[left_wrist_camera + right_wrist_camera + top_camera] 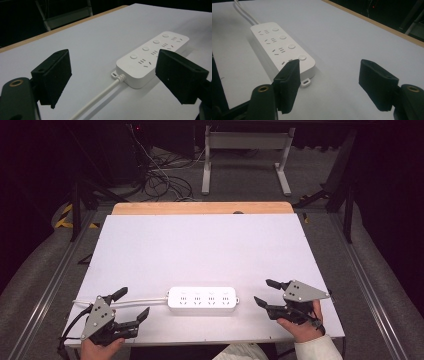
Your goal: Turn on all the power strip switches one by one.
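While flanking power strip (202,300), left tongs (131,306), right tongs (265,292) gape, angled inward

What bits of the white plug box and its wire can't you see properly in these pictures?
- White cord: in the high view it passes behind the left tool; its plug end can't be made out.
- White plastic four-socket power strip: in the right gripper view the right tool's black jaw covers part of its near corner.
- Same strip: the left gripper view's jaw hides part of its side.
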`<state>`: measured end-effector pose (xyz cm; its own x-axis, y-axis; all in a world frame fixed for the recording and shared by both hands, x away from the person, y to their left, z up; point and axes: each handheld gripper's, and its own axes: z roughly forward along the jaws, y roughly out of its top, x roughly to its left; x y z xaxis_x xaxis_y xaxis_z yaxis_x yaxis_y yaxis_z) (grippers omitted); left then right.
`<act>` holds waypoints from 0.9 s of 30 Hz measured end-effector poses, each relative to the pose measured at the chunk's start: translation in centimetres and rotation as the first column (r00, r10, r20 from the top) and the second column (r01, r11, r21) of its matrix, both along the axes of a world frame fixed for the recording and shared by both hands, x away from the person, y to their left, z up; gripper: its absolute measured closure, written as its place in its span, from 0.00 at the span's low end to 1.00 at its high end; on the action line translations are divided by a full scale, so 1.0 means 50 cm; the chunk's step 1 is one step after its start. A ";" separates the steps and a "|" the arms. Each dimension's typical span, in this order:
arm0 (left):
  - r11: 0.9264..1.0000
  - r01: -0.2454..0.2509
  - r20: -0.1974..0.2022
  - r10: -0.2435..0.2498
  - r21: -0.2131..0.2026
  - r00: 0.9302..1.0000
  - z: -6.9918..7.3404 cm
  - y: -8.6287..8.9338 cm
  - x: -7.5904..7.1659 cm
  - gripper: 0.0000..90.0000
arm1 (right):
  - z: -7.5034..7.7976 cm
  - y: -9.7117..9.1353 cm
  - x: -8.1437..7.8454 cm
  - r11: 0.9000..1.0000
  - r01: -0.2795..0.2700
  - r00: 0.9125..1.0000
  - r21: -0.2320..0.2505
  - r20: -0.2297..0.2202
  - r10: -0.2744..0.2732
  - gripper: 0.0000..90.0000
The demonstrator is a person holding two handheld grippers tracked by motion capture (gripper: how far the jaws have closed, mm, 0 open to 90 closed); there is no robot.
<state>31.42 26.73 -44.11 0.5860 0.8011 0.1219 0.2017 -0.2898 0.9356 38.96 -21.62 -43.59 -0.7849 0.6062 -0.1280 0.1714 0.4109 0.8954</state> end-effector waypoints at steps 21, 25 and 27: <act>1.000 -0.019 0.015 0.019 0.016 1.000 0.000 -0.001 -0.002 0.16 | 0.041 0.047 0.034 0.996 -0.088 0.993 -0.029 -0.082 0.086 0.52; 1.000 -0.015 0.006 0.015 -0.013 1.000 0.000 0.001 -0.003 0.16 | 0.046 0.064 0.042 0.994 -0.102 0.990 -0.043 -0.097 0.098 0.52; 1.000 -0.018 0.006 0.018 -0.013 1.000 0.000 0.001 -0.002 0.16 | 0.051 0.075 0.046 0.993 -0.108 0.990 -0.046 -0.098 0.103 0.53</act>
<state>31.30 26.80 -44.12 0.5707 0.8131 0.1147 0.2013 -0.2740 0.9404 41.27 -17.89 -41.02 -0.8543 0.5138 -0.0786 0.2078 0.4762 0.8544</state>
